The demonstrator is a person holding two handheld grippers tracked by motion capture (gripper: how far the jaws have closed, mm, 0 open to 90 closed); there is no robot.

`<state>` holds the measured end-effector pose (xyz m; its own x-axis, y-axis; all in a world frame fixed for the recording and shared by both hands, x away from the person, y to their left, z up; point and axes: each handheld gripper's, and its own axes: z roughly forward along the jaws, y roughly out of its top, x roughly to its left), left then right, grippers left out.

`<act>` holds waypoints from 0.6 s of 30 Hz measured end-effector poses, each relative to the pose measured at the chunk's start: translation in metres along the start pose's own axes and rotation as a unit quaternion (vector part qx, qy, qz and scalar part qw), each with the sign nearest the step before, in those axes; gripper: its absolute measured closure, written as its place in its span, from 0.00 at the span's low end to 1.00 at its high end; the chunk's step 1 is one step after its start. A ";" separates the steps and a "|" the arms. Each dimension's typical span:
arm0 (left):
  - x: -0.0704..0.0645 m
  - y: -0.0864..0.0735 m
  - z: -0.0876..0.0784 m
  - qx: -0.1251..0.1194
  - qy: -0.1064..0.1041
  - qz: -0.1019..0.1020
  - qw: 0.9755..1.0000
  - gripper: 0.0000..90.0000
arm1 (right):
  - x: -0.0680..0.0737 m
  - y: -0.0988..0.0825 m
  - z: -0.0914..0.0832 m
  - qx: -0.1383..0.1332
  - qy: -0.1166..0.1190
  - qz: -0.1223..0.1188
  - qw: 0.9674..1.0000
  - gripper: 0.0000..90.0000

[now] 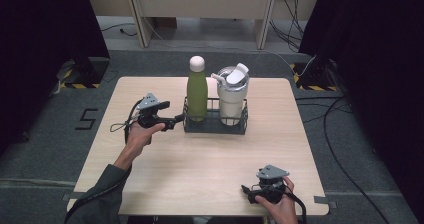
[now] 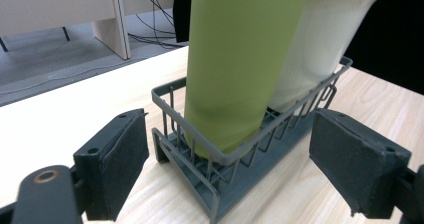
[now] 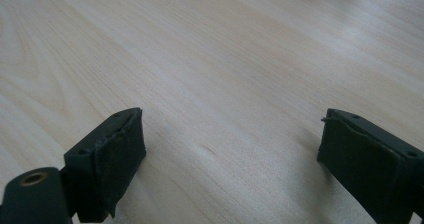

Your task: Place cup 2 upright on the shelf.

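Wire rack (image 2: 235, 156) end between spread left gripper (image 2: 230, 164) jaws, untouched; right gripper (image 3: 230, 159) jaws spread; no readable writing

Grey carpet floor (image 1: 50, 134), black curtains (image 1: 45, 24), pale wooden furniture (image 1: 200, 4), floor cables (image 1: 340, 149)

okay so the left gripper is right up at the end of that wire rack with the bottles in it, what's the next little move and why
Probably ease the left gripper a touch farther forward and close on the near end of the wire rack. Its jaws stand open to either side of that end, pads not touching the wire, and the green bottle stands just behind it. The right gripper sits open over bare table, far from the rack.
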<state>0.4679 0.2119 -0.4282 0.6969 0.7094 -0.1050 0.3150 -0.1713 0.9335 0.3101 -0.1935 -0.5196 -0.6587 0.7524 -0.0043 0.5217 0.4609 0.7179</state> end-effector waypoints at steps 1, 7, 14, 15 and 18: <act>-0.001 -0.001 -0.001 0.001 -0.001 -0.001 1.000 0.17 | 0.000 0.000 0.000 0.000 0.000 0.000 1.000 0.13; -0.003 -0.007 -0.009 0.004 -0.004 -0.003 1.000 0.17 | 0.000 0.000 0.000 0.000 0.000 0.000 1.000 0.12; -0.004 -0.013 -0.018 0.009 -0.005 -0.009 1.000 0.17 | 0.000 0.000 0.001 -0.001 0.000 -0.001 1.000 0.12; -0.004 -0.014 -0.019 0.010 -0.006 -0.008 1.000 0.17 | 0.000 0.000 0.001 -0.001 0.000 -0.002 1.000 0.12; -0.004 -0.019 -0.023 0.014 -0.007 -0.010 1.000 0.17 | 0.000 0.000 0.001 -0.001 0.000 -0.001 1.000 0.12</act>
<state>0.4448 0.2282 -0.4376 0.6988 0.7039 -0.1276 0.3463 -0.1768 0.9213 0.3107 -0.1930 -0.5198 -0.6598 0.7514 -0.0059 0.5198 0.4620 0.7186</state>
